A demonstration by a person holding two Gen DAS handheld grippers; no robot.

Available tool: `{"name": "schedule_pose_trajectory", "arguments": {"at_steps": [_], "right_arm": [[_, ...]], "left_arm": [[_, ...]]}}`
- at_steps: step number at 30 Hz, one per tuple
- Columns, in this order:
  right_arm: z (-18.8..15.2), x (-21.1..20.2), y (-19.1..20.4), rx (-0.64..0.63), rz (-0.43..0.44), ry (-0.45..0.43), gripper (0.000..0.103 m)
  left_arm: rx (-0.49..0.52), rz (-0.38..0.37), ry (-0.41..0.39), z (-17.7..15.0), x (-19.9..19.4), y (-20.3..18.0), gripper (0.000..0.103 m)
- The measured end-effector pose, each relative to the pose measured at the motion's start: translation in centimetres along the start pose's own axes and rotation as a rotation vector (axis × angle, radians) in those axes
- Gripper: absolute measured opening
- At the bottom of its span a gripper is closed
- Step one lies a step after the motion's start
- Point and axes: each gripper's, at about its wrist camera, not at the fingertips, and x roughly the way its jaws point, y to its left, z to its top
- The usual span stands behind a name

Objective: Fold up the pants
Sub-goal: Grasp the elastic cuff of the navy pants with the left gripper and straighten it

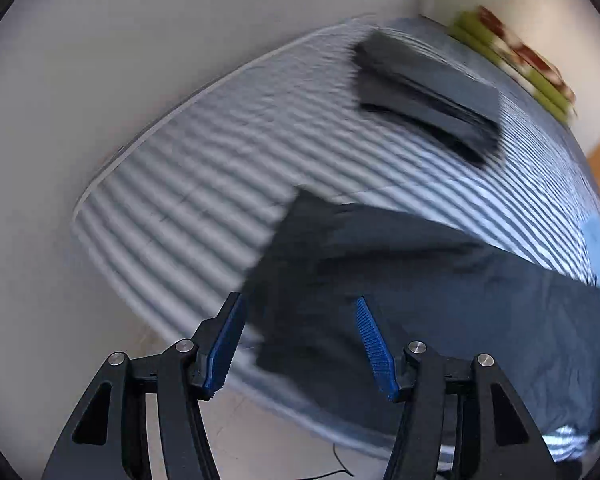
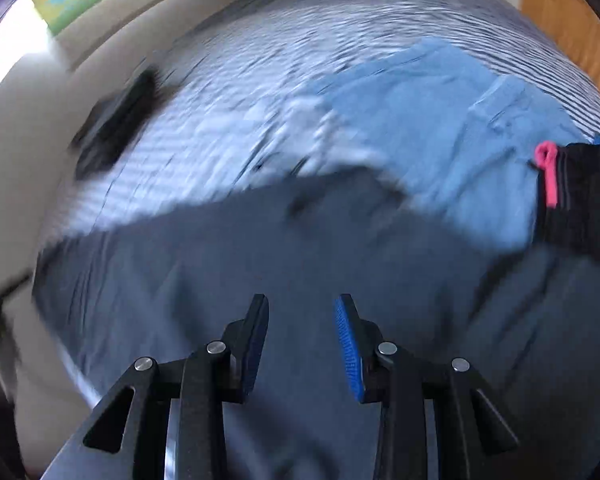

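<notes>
We are working over a wide bed covered in a blue-and-white striped sheet point(image 1: 228, 168), which carries everything here. Spread across its near side lie the dark grey fabric pants point(image 1: 400, 280), the garment to fold, with one squared leg end reaching toward the mattress edge in the left view. Beyond them in the right view lies a pale blue crumpled garment point(image 2: 440, 120), and at the far right a black garment with a pink drawstring point(image 2: 580, 200). Farther up the bed sits a neat stack of dark folded clothes point(image 1: 428, 92), well apart from the pants.

The left gripper point(image 1: 300, 344) hangs over the leg end with its blue-padded jaws spread and nothing pinched. The right gripper point(image 2: 302, 344) hovers over the broad middle of the pants, its jaws narrower yet also released, no cloth between them.

Both views are smeared, so we cannot read seams or the waistband. We judge the step in hand to be picking grasp points: we would take the leg end squarely at its corner, pinch both layers together, and keep the fabric taut so the fold lands flat.

There are no containers in view.
</notes>
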Motion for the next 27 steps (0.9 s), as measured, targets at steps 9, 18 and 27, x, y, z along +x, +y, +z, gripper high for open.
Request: {"name": "schedule_pose_trajectory", "arguments": {"at_steps": [9,18,27], "right_arm": [[-7.0,3.3,3.9,-0.060,-0.073,0.118,0.032],[-6.8,3.0,5.0,-0.038,-0.117,0.105,0.032],[-7.2,2.3,5.9,-0.068,-0.136,0.093,0.032]], "left_arm": [[0.090,-0.002,0.054,-1.9,3.0,0.3,0.025],[0.117,0.051,0.008,1.2,2.3,0.8,0.009],[0.068,-0.068,0.013,2.1,1.6,2.9,0.079]]}}
